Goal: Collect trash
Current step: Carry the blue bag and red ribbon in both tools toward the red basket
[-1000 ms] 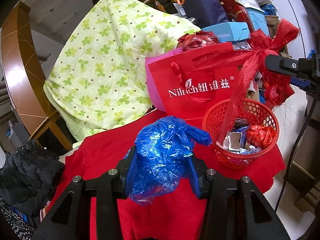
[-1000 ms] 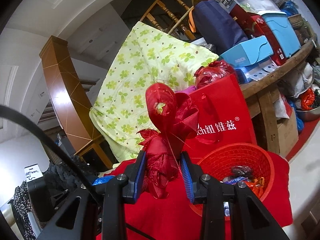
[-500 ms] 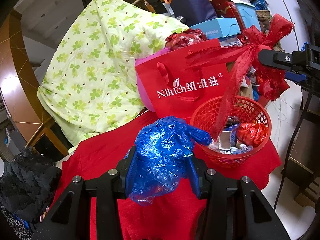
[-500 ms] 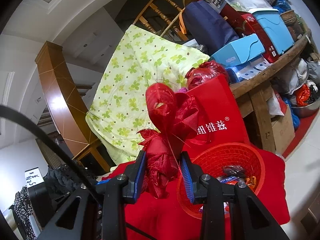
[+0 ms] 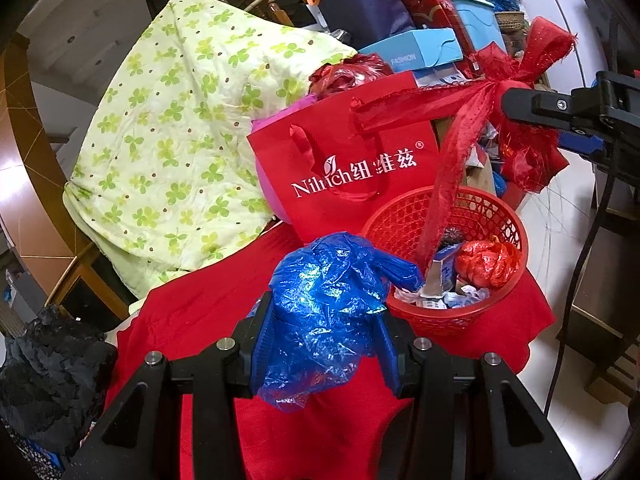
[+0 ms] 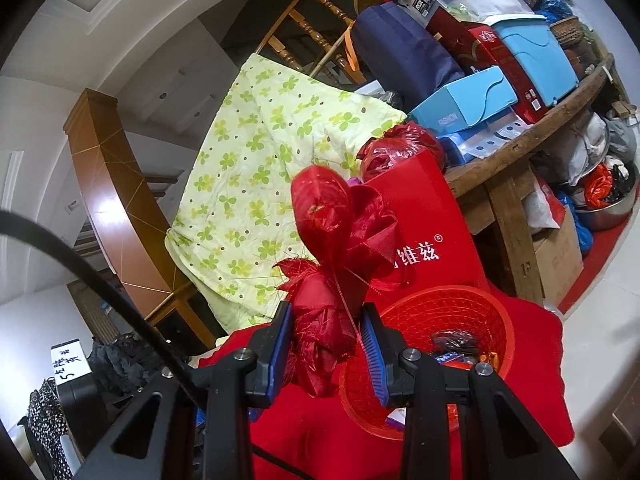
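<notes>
Filling left tool (image 5: 324,340): crumpled blue bag (image 5: 320,312).

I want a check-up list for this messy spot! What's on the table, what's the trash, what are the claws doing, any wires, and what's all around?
Surface: red cloth covers the table.
Job's things: red basket holding wrappers and a crumpled red bag.
Clutter: red gift bag; green clover quilt; black fabric heap.
Grippers: left gripper shut on a blue plastic bag; right gripper shut on a red ribbon bow, one tail trailing into the basket.
Cables: black cable hanging at the right; another beside the right gripper.
Surroundings: wooden staircase rail; wooden shelf stacked with boxes.
</notes>
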The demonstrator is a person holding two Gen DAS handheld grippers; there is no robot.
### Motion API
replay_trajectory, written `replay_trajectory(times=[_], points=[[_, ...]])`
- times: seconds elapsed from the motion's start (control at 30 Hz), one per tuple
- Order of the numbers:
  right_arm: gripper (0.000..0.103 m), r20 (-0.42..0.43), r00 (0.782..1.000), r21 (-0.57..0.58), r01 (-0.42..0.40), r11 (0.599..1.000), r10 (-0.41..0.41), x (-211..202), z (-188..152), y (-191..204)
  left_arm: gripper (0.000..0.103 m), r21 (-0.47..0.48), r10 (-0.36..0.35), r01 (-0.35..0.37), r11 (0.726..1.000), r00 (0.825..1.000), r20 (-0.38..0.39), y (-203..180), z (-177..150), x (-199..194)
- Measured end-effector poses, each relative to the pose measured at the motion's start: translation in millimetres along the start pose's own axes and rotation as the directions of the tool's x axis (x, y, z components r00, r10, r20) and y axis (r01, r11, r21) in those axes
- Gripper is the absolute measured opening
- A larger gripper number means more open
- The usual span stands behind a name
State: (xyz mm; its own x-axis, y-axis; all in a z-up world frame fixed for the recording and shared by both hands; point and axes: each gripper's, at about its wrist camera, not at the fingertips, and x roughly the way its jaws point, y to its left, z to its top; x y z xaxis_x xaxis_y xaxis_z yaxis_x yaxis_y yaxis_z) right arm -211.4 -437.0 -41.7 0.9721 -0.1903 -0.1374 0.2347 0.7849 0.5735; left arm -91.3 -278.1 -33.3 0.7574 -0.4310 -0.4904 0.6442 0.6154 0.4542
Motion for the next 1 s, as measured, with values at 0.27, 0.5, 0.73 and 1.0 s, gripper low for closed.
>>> replay_trajectory(times=[0.27,0.5,0.73,1.0], points=[[0.037,0.006,1.0,0.015,0.012,1.0,-0.012,-2.1,0.2,-4.1,0.048,0.019,-0.009,0.009,1.0,1.0,-0.003,-7.2,0.7,1.7],[0.037,0.007,1.0,0.024,0.018,1.0,-0.019,-3.2,-0.8,-7.4,0.048,0.028,-0.025,0.026,0.999,1.0,-0.013,-11.9,1.0,5.0],[0.037,0.005,1.0,0.034,0.03,0.999,-0.03,-3.6,-2.7,-9.1,0.048,0.033,-0.043,0.044,0.998,0.999,-0.029,-16.0,-0.1,9.9],[0.037,0.002,0.999,0.039,0.042,0.998,-0.042,-3.0,-5.0,-9.9,0.048,0.037,-0.056,0.058,0.998,0.998,-0.04,-19.7,-0.6,15.0]])
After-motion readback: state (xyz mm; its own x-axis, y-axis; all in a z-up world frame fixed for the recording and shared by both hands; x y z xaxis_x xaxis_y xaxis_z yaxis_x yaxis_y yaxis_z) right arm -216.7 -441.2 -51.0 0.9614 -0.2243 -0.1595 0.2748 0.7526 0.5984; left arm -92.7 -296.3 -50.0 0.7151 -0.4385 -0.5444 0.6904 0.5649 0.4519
